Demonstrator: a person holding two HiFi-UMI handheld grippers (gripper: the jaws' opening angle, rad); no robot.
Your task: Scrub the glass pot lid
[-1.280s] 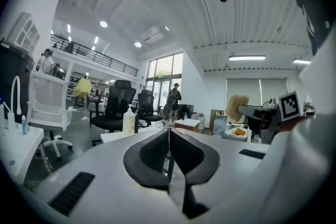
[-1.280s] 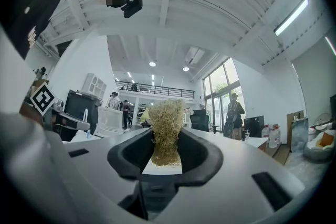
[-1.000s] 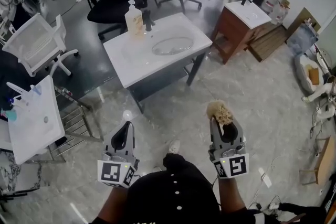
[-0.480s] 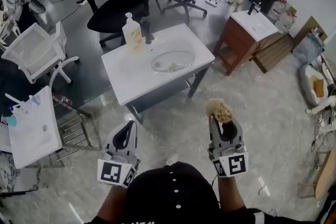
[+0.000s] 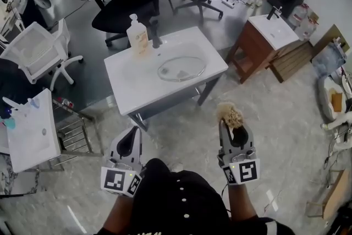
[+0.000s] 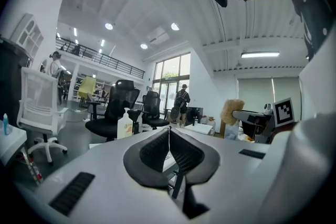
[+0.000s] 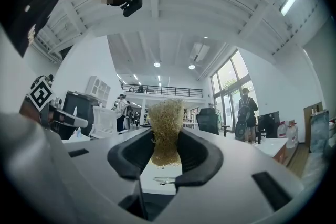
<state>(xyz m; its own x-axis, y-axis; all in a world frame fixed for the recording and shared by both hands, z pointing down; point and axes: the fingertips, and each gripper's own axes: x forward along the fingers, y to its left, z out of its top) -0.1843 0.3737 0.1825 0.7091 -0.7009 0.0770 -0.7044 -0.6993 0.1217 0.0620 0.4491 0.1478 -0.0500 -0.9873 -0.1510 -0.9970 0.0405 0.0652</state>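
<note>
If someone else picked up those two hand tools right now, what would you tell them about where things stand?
Left hand-held gripper: shut, empty.
Right hand-held gripper: shut on the fibrous scrubber.
Glass lid lies in the basin of the white washstand ahead; soap bottle at its back edge.
Done: scrubber in hand.
Left: reach the washstand, steady the lid, scrub it. Nothing touches it yet.

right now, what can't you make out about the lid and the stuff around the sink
- Glass lid, head view: too small and clear to show dirt, water or a knob.
- Soap bottle, head view: label too small to read.
- Sink, left gripper view: mostly hidden behind the left gripper body.
- White side table, head view: cut off by the left edge.
</note>
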